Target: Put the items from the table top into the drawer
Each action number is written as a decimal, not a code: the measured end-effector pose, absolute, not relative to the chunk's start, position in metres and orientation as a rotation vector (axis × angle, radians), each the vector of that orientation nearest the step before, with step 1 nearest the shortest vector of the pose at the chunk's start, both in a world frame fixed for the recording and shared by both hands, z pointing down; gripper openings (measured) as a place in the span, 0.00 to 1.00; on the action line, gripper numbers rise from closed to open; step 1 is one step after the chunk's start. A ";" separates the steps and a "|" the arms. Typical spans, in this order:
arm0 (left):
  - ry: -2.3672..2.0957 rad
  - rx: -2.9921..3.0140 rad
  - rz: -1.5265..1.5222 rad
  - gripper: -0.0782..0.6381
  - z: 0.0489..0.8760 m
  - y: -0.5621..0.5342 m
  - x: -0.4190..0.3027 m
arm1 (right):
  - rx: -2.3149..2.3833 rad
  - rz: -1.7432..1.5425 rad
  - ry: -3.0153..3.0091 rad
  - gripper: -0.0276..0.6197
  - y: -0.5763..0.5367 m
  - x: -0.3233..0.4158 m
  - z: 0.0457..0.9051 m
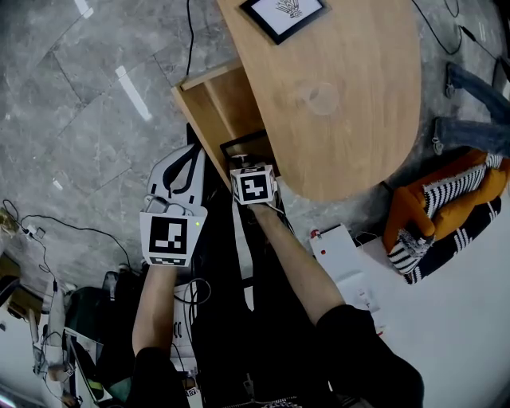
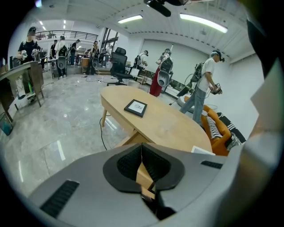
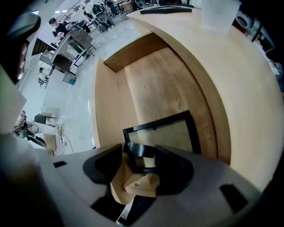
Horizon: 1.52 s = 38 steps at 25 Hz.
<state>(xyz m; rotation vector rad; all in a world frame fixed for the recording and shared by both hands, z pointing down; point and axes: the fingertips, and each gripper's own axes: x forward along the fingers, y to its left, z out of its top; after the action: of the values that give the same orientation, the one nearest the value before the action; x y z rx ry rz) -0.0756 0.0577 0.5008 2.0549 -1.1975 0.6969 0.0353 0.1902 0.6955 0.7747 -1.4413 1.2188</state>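
An open wooden drawer (image 1: 213, 103) (image 3: 146, 71) sticks out from under the oval table (image 1: 351, 119). A black picture frame (image 1: 249, 146) (image 3: 159, 131) lies flat in the drawer's near end. My right gripper (image 1: 249, 166) (image 3: 140, 162) hangs over that end, its jaws narrowly apart with a black part of the frame filling the gap. A framed picture (image 1: 284, 14) (image 2: 136, 107) rests on the table top, and a clear container (image 3: 217, 15) stands nearer. My left gripper (image 1: 185, 171) (image 2: 143, 175) is shut and holds nothing, left of the drawer and over the floor.
An orange seat with a striped cushion (image 1: 446, 211) and a white box (image 1: 339, 247) lie to the right of the table. Cables (image 1: 48, 231) run over the grey floor at left. Several people (image 2: 208, 77) stand far behind the table.
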 end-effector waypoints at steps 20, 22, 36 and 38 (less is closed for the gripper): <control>-1.189 2.094 0.694 0.13 0.488 0.055 -0.065 | 0.856 1.150 -1.695 0.07 0.158 0.031 0.628; -1.182 2.103 0.696 0.13 0.488 0.053 -0.061 | 0.881 1.157 -1.757 0.06 0.149 0.029 0.616; -1.124 2.160 0.709 0.13 0.483 0.043 -0.030 | 1.182 0.830 -2.050 0.06 0.044 0.076 0.513; -1.121 2.163 0.709 0.13 0.481 0.042 -0.028 | 1.218 0.772 -2.043 0.06 0.029 0.093 0.503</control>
<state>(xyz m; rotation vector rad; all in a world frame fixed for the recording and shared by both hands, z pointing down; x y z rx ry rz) -0.0279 0.0423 0.4811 2.1633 -1.1205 0.7094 0.0930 0.0286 0.5034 1.2183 -2.0426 0.7716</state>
